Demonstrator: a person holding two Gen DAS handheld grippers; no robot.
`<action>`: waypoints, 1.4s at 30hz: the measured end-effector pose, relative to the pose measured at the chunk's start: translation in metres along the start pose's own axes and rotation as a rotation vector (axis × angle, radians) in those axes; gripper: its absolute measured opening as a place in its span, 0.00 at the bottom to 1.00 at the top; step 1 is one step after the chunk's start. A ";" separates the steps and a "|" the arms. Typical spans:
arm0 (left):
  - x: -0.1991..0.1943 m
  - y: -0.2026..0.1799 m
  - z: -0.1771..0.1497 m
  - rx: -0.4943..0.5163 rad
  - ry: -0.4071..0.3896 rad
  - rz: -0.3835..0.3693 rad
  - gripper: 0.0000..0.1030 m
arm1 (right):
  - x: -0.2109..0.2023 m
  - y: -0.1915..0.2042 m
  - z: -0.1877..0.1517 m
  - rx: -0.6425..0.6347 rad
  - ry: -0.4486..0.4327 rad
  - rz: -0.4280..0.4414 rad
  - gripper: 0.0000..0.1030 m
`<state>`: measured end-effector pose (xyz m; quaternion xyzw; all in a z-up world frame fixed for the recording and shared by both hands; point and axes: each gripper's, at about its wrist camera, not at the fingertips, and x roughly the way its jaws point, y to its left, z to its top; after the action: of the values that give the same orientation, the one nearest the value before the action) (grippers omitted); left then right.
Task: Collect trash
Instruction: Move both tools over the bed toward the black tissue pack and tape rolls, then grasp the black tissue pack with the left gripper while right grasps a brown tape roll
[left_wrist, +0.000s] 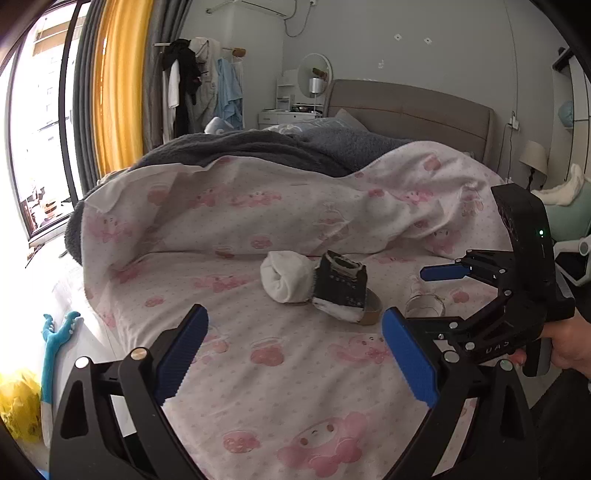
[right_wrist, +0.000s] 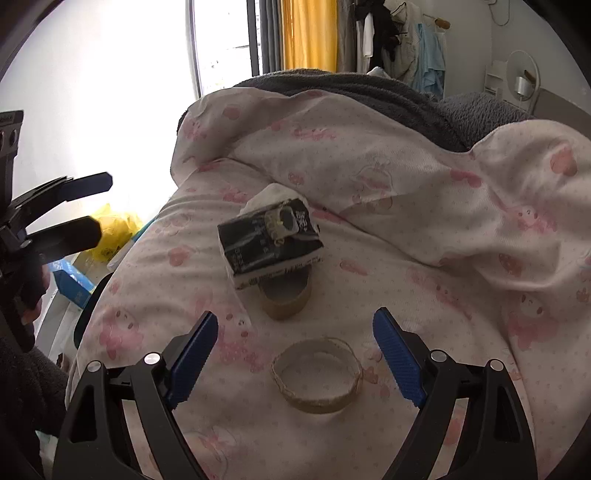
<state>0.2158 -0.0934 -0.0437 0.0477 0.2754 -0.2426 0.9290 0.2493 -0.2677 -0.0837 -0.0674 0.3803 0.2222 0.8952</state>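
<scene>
Pink-printed bedding fills the middle and lower part of both views, with a folded-back duvet rising as a ridge across the centre and a grey blanket above it. At the left of the left wrist view the bed edge falls away toward a bright window; a yellow bag sits in the lower left corner.

Near the centre of that view lie a white wad and, touching its right side, a black carton propped on a brown tape roll. A flat stretch of sheet separates them from the left gripper, whose blue pads stand wide apart with nothing between them. The right gripper enters from the right edge, held by a hand; only one pad shows clearly here.

From the right wrist view, the right gripper is likewise spread and empty. Between its pads, low in the frame, a pale ring lies flat, hardly visible in the other view. Above it sit the tape roll and carton, with the white wad mostly hidden behind. The left gripper appears at the left edge, parted.
</scene>
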 end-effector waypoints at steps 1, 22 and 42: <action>0.003 -0.003 0.000 0.009 0.003 -0.001 0.94 | 0.001 -0.001 -0.003 -0.003 0.007 0.001 0.84; 0.062 -0.041 0.010 0.097 0.068 -0.032 0.93 | 0.012 -0.021 -0.031 -0.009 0.056 0.055 0.56; 0.109 -0.044 0.012 0.136 0.166 0.034 0.79 | -0.006 -0.032 -0.038 0.036 -0.029 0.109 0.50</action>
<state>0.2798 -0.1812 -0.0901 0.1353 0.3336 -0.2399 0.9016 0.2353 -0.3090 -0.1076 -0.0271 0.3742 0.2649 0.8883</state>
